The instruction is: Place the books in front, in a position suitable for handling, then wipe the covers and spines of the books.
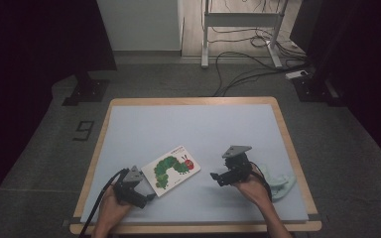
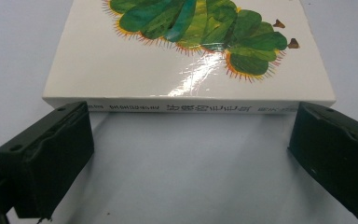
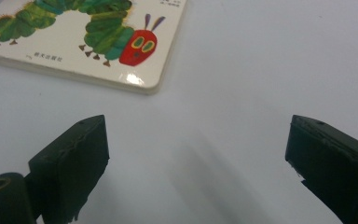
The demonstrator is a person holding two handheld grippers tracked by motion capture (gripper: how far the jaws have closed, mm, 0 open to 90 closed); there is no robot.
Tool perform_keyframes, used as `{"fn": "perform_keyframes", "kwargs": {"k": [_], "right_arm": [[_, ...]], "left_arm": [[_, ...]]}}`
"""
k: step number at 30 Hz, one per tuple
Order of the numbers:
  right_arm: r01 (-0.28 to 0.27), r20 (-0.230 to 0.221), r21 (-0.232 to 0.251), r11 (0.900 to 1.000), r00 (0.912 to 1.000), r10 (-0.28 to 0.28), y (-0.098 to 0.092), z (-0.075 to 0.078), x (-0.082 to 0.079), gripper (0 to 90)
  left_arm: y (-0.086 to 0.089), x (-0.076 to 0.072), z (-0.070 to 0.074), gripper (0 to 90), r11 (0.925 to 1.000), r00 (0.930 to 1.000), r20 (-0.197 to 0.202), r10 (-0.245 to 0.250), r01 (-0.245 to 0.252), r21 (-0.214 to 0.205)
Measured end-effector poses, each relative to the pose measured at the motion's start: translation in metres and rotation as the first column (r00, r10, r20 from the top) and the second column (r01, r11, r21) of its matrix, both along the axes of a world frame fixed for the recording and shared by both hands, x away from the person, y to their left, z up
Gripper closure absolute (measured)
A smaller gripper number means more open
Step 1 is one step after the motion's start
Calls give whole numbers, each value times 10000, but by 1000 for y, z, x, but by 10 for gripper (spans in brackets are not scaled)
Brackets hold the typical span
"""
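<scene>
- High view, nearest edge: two hand-held grippers over one pale blue table (image 1: pixel 144 124)
- left gripper (image 1: pixel 149 197) has its jaws spread wide, empty, either side of the spine of one picture book (image 1: pixel 171 169), just short of it
- right gripper (image 1: pixel 215 177) also gapes, empty, aimed at the book's caterpillar-head corner, apart from it
- one crumpled pale cloth (image 1: pixel 282 182) lies beside the right hand (image 1: pixel 253 186)
- book lies flat, near-centre of the table
</scene>
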State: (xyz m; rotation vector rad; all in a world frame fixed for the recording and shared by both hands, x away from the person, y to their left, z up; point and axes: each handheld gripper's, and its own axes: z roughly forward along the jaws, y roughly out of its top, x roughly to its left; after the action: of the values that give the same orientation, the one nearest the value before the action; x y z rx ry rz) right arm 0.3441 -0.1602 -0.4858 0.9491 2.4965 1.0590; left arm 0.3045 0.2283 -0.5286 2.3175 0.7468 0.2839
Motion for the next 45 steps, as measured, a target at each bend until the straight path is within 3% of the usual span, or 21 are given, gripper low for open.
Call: {"fn": "perform_keyframes", "kwargs": {"k": [13,29,35,40,42,45], "right_arm": [[753,163,-65,9971,9970,-752,-44,7,-23,60],[1915,1,-673,9792,9814,-1919,-95,-7,-48,47],[2490,-174,-962,9637,9676,-2517,-115,-18,-50,77],[3123,-317,-1283,9413,9473,-3187,-132,-28,-50,136],[3231,-471,-1344,9368,9422,-3317,-137,-32,-51,165],[3328,-641,-927,9384,9385,-3392,-144,-35,-54,242]], "left_arm": [[5,-6,0,0,9994,9993,-86,350,-351,-22],[20,-10,1,0,9974,9973,-126,725,-726,-38],[31,-11,1,0,9940,9940,-132,1089,-1090,-50],[33,-12,1,0,9931,9930,-134,1173,-1174,-49],[33,-11,1,0,9931,9930,-143,1174,-1175,-58],[33,-12,0,0,9931,9930,-140,1174,-1175,-53]]}}
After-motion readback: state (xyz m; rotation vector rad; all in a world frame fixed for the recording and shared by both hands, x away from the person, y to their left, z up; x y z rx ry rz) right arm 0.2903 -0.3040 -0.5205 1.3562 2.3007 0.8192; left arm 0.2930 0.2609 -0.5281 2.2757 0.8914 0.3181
